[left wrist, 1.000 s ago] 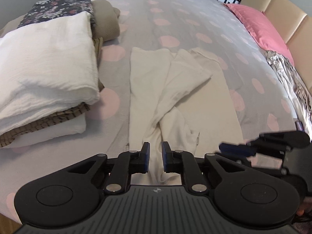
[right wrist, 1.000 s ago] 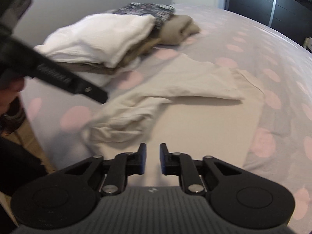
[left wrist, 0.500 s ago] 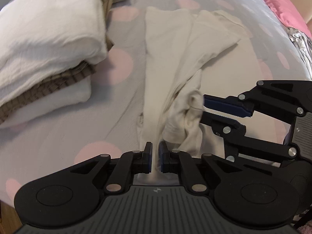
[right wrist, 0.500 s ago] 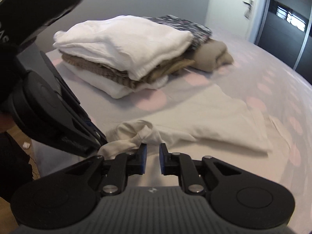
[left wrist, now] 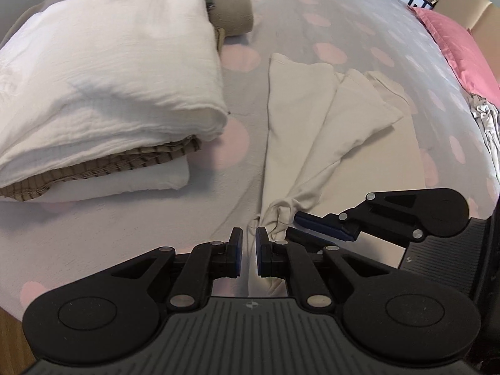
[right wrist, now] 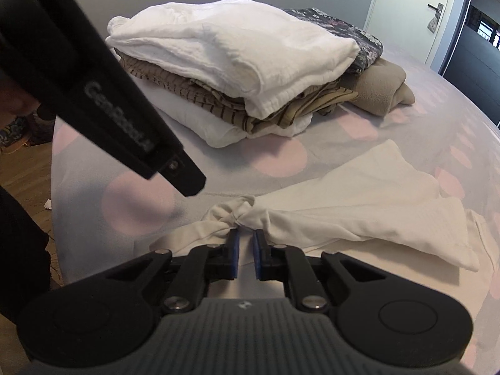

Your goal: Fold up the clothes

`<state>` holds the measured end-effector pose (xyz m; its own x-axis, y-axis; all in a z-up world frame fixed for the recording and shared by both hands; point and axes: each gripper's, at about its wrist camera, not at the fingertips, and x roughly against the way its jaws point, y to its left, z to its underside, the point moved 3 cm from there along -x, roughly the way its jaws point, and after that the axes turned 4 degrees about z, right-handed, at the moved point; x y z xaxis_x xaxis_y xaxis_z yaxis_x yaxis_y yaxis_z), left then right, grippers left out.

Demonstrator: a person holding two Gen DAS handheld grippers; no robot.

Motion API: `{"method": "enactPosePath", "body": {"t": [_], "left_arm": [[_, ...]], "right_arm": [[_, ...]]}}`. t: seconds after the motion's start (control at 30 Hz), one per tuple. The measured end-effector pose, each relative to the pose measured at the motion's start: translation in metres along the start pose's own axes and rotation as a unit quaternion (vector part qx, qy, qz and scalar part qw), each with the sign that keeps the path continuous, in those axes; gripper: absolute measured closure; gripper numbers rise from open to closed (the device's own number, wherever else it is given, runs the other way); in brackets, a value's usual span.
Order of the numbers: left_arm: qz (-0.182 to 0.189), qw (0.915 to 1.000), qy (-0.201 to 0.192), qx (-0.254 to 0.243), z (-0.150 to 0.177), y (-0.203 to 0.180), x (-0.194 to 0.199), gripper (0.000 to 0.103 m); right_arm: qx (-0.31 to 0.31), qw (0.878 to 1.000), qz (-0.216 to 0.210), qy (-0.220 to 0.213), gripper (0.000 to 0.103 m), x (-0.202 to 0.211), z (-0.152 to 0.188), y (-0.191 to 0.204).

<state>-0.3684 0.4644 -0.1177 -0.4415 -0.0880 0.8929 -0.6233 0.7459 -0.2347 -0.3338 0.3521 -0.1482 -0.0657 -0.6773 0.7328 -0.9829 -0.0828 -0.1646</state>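
Polka-dotted bedding covers the bed (left wrist: 312,6), and on its left side sits the stack of folded clothes (left wrist: 103,72), a white piece on top of striped tan and white ones, with a floral piece and a tan roll behind. To the right of the stack lies the cream garment (left wrist: 300,109), partly folded lengthwise, its long sleeve laid diagonally down toward the near edge. A second ago that near end lay loose and flat; now it is gathered into a tight twisted bunch, drawn up between the two tools. The left gripper (left wrist: 248,250) has just been closing its fingers, and they stand almost pressed together with a thin strip of the cream fabric running between them, though the pinch itself sits low in the left wrist view and is hard to confirm. Further right, the right gripper (right wrist: 245,250) has come in beside it and pinches the knot of bunched cloth at its tips, the narrow gap filled by fabric. Both tools are now just beside each other on the garment's near end, which suggests the lower part is about to be lifted and carried toward the far end for the next fold; the bunching may need smoothing afterward.
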Motion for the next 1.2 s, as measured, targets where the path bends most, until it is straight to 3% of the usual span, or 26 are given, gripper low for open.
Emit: {"method": "enactPosePath", "body": {"t": [0.1,0.17,0.23,0.37,0.43,0.63,0.83,0.9,0.93,0.97,1.0,1.1,1.2], "left_arm": [[0.017,0.9998,0.002,-0.006,0.001,-0.009,-0.002,0.097],[0.025,0.9995,0.010,-0.016,0.004,-0.017,-0.004,0.085],[0.025,0.9992,0.019,-0.024,0.005,-0.023,-0.007,0.063],[0.014,0.9983,0.047,-0.033,0.010,-0.028,-0.021,0.063],[0.008,0.9977,0.058,-0.033,0.011,-0.029,-0.028,0.068],[-0.002,0.9960,0.081,-0.037,0.011,-0.032,-0.038,0.085],[-0.002,0.9941,0.097,-0.049,0.009,-0.038,-0.041,0.099],[-0.004,0.9937,0.097,-0.055,0.009,-0.040,-0.039,0.099],[-0.004,0.9937,0.097,-0.056,0.009,-0.041,-0.039,0.100],[-0.003,0.9936,0.097,-0.057,0.010,-0.041,-0.039,0.100],[-0.003,0.9935,0.097,-0.058,0.010,-0.041,-0.039,0.100],[-0.003,0.9933,0.098,-0.061,0.010,-0.042,-0.040,0.100],[-0.002,0.9931,0.098,-0.063,0.010,-0.043,-0.040,0.100]], "right_arm": [[-0.001,1.000,0.010,-0.011,0.090,0.017,0.003,-0.011],[-0.012,1.000,0.023,-0.011,0.084,0.028,0.007,-0.027],[-0.041,0.999,0.030,0.001,0.077,0.036,0.012,-0.050],[-0.168,0.984,0.040,0.048,0.070,0.039,0.031,-0.113],[-0.250,0.966,0.040,0.062,0.070,0.036,0.040,-0.145],[-0.442,0.893,0.026,0.079,0.066,0.023,0.063,-0.214],[-0.539,0.838,0.010,0.078,0.062,0.000,0.067,-0.244],[-0.559,0.826,0.005,0.075,0.063,-0.008,0.064,-0.249],[-0.566,0.821,0.004,0.074,0.069,-0.012,0.061,-0.251],[-0.560,0.826,0.011,0.067,0.089,-0.012,0.055,-0.252],[-0.552,0.831,0.019,0.060,0.096,-0.012,0.048,-0.252],[-0.515,0.856,0.029,0.030,0.098,-0.006,0.020,-0.252],[-0.487,0.873,0.015,0.010,0.099,-0.004,-0.012,-0.249]]}}
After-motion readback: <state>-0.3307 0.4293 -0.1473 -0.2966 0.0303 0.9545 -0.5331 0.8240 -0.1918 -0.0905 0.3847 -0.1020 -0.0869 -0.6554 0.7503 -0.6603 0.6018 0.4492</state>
